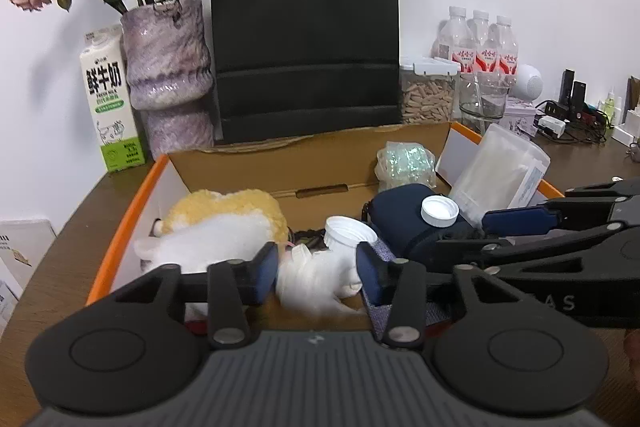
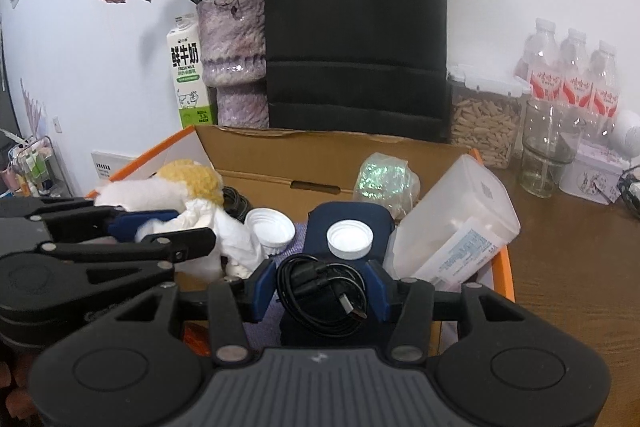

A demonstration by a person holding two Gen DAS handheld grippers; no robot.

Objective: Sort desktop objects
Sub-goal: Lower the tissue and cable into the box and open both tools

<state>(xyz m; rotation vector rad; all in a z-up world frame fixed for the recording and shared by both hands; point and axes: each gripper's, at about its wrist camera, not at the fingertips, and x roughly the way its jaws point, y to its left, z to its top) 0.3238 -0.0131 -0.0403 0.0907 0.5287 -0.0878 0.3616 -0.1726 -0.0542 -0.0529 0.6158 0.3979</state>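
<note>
Desktop objects mostly lie in the box (image 2: 328, 155) already: we hold a coiled cable (image 2: 324, 293) in our right claw (image 2: 322, 291) above it, while our left claw (image 1: 318, 273) grips crumpled tissue (image 1: 316, 279); both remain to drop.

Both tools look alike. The left gripper (image 1: 318, 269) and the right gripper (image 2: 322, 287) are matte black plastic, each with two jointed link arms pinned by round silver screws. The jaws carry dark blue pads. Behind the jaws sits a grey ribbed body with a small pale logo, flanked by two rounded black housings with a shallow circular recess.
</note>
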